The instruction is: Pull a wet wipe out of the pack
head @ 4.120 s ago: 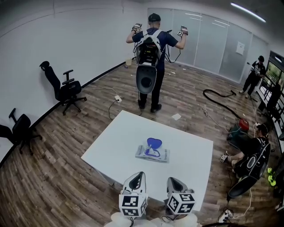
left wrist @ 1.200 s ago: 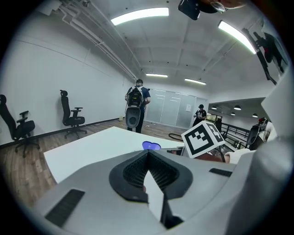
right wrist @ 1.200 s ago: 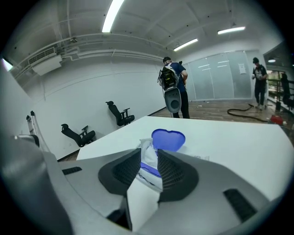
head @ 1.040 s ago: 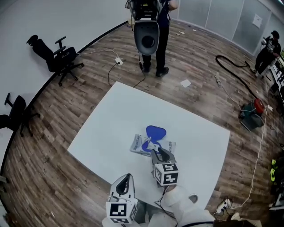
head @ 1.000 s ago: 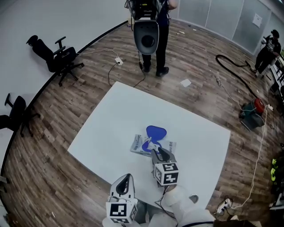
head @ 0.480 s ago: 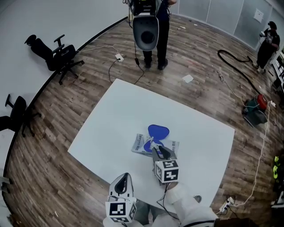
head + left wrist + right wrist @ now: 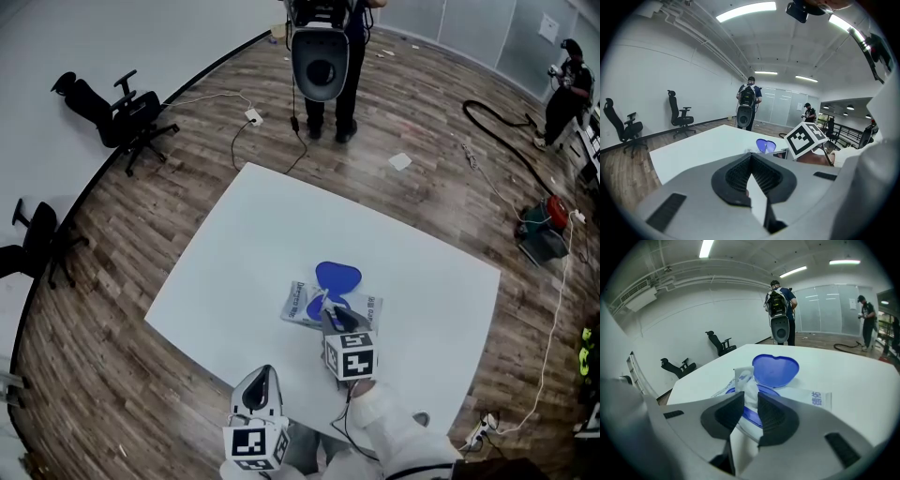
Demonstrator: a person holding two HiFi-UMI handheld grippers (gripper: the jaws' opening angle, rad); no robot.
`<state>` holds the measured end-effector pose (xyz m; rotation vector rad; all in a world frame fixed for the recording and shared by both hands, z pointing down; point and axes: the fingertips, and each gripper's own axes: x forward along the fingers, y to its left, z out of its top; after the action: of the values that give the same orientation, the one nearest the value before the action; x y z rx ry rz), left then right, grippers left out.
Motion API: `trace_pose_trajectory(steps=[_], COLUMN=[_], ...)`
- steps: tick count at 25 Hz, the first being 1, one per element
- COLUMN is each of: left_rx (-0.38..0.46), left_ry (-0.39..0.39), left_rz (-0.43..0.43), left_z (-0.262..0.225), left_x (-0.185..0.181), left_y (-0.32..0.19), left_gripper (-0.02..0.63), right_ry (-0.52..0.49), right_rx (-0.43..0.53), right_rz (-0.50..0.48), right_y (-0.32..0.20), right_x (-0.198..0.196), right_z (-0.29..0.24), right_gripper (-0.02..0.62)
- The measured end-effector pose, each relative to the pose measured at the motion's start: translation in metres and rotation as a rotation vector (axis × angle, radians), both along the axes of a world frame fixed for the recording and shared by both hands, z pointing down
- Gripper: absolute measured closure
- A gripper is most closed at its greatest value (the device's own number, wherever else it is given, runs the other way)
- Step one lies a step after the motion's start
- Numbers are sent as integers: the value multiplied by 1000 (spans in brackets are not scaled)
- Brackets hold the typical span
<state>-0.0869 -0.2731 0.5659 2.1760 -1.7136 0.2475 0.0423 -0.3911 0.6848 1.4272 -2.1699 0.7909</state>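
1. Head view: the pack (image 7: 361,307) lies flat on the white table (image 7: 272,234). Its blue lid (image 7: 338,277) is flipped open beyond the fingertips of the right gripper (image 7: 335,322), and a white wet wipe (image 7: 324,299) pokes up just ahead of them. The left gripper (image 7: 265,373) hangs at the table's near edge. All around is wood floor (image 7: 141,216), with office chairs (image 7: 117,105) by the wall and a person (image 7: 322,56) standing beyond.
2. Left gripper view: its fingers (image 7: 738,176) are pressed together with nothing between them.
3. Right gripper view: its fingers (image 7: 723,411) are clamped on the crumpled wipe, which rises from the pack's opening.
4. Four seconds ago both grippers hung back; the right one has since reached the pack.
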Motion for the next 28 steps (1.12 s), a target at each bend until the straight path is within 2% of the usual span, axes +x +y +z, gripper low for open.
trace_pose_trajectory(steps=[6,12,28], left_rx=[-10,-14,-2], left_ry=[5,7,1], left_rz=[3,2,-9], left_z=[3,4,-4], left_x=[3,3,-7], left_y=[2,4,5], left_gripper=[609,609,609], right_ry=[25,57,70], right_rx=[-16,-1,29], right_rz=[9,6,12], right_y=[-1,-2,-5], right_x=[2,-2,-2], right_z=[0,2,-3], right_gripper=[509,554,575])
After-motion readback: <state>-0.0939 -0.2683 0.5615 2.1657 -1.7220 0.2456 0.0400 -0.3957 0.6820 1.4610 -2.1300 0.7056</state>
